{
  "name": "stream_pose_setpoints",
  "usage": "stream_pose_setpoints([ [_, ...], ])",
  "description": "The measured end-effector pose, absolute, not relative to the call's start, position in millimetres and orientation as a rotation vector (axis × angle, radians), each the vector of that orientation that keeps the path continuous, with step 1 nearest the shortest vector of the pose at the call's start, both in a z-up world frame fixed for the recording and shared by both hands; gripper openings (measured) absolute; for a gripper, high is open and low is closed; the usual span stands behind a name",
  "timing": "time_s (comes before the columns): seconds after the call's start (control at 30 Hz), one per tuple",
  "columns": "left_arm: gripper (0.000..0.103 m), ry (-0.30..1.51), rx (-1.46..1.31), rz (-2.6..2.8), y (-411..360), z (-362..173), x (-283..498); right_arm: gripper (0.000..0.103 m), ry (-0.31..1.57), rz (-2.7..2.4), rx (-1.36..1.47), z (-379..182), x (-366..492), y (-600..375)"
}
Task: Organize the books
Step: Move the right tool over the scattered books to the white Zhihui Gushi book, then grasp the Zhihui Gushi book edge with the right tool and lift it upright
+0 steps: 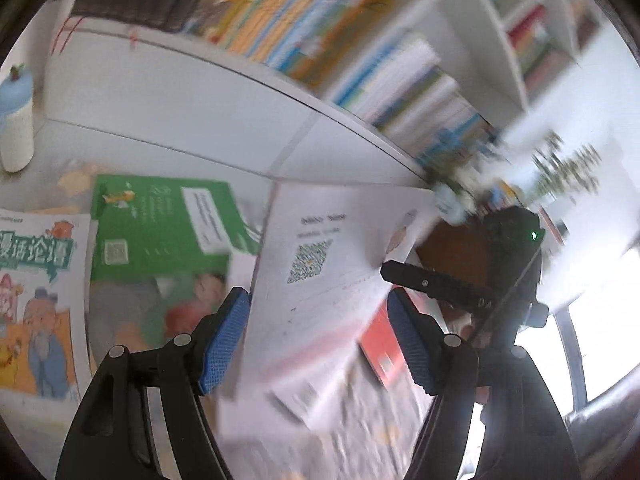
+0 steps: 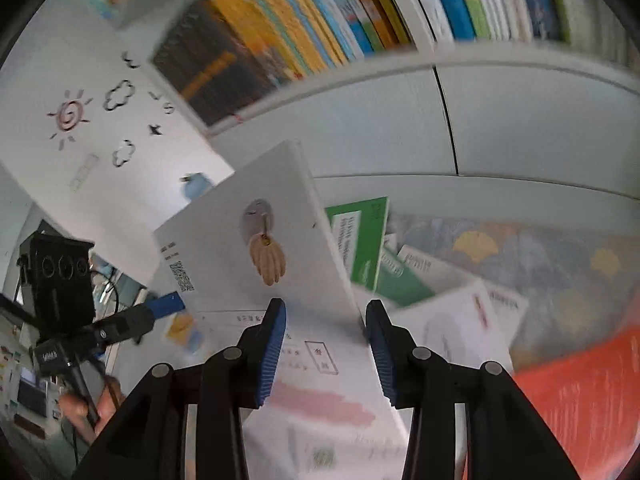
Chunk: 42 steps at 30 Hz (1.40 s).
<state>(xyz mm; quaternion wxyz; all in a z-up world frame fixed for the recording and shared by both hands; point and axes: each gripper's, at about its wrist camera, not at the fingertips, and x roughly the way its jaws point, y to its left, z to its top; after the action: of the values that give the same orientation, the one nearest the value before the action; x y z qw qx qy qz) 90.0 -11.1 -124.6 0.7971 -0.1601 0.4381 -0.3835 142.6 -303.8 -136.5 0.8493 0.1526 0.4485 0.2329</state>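
A white book (image 1: 336, 248) with a QR code hangs tilted above the table. Its near end sits between the blue pads of my left gripper (image 1: 318, 320), whose tips press its two side edges. The right gripper (image 1: 400, 276) lies on the book's right corner in the same view. In the right wrist view the same book (image 2: 240, 248), with a small figure on its cover, has its lower edge squeezed between my right gripper's (image 2: 324, 312) pads. The left gripper (image 2: 168, 304) touches its left corner. Both views are motion-blurred.
A green book (image 1: 160, 224) (image 2: 360, 240), a cartoon-cover book (image 1: 36, 300), a red book (image 1: 384, 352) (image 2: 580, 392) and white booklets lie on the patterned table (image 2: 540, 264). Behind stands a white cabinet (image 1: 180, 92) below packed shelves (image 1: 280, 20) (image 2: 300, 20). A bottle (image 1: 16, 120) stands at the far left.
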Motion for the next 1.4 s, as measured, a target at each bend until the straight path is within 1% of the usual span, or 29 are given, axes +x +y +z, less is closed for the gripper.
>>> stream_pose_setpoints([
  [0.13, 0.068, 0.956, -0.261, -0.93, -10, -112, 32, 0.042, 0.954, 0.496, 0.286, -125, 71, -308],
  [0.2, 0.068, 0.956, -0.153, -0.934, -7, -105, -5, 0.042, 0.965, 0.428, 0.232, -125, 26, -309],
  [0.23, 0.071, 0.973, -0.111, -0.948, -6, -105, -18, 0.042, 0.975, 0.407, 0.212, -127, 12, -308],
  [0.33, 0.071, 1.057, -0.014, -0.981, 3, -116, -44, 0.042, 1.026, 0.322, 0.105, -130, -49, -305],
  [0.43, 0.071, 1.103, -0.027, -1.004, 19, -120, -54, 0.042, 1.07, 0.303, 0.046, -133, -84, -298],
  [0.63, 0.072, 1.07, -0.058, -0.954, 69, -108, -52, 0.042, 1.135, 0.217, 0.037, -140, -145, -290],
  [0.73, 0.075, 1.135, -0.025, -0.903, 76, -130, -43, 0.042, 1.136, 0.124, 0.087, -153, -177, -289],
  [0.8, 0.075, 1.202, -0.011, -0.876, 67, -156, -38, 0.042, 1.127, 0.077, 0.145, -165, -178, -290],
  [0.87, 0.075, 1.249, 0.026, -0.83, 53, -182, -36, 0.042, 1.112, 0.061, 0.272, -183, -175, -288],
  [0.97, 0.07, 1.275, 0.168, -0.745, 23, -217, -38, 0.042, 1.136, 0.055, 0.435, -217, -159, -274],
  [1.03, 0.057, 1.306, 0.177, -0.705, 14, -236, -35, 0.042, 1.145, 0.076, 0.486, -234, -151, -263],
  [1.1, 0.057, 1.325, 0.157, -0.667, 14, -252, -34, 0.033, 1.169, 0.076, 0.487, -249, -144, -250],
  [1.17, 0.056, 1.327, 0.146, -0.653, 15, -263, -36, 0.032, 1.188, 0.082, 0.501, -260, -143, -241],
  [1.2, 0.051, 1.338, 0.144, -0.655, 14, -267, -36, 0.032, 1.193, 0.083, 0.506, -264, -144, -238],
  [1.23, 0.049, 1.348, 0.142, -0.656, 14, -271, -38, 0.032, 1.203, 0.075, 0.503, -269, -145, -233],
  [1.33, 0.049, 1.334, 0.114, -0.676, 17, -270, -42, 0.032, 1.209, 0.085, 0.513, -278, -151, -224],
  [1.4, 0.049, 1.366, 0.0, -0.743, 26, -270, -45, 0.032, 1.198, 0.11, 0.516, -279, -157, -219],
])
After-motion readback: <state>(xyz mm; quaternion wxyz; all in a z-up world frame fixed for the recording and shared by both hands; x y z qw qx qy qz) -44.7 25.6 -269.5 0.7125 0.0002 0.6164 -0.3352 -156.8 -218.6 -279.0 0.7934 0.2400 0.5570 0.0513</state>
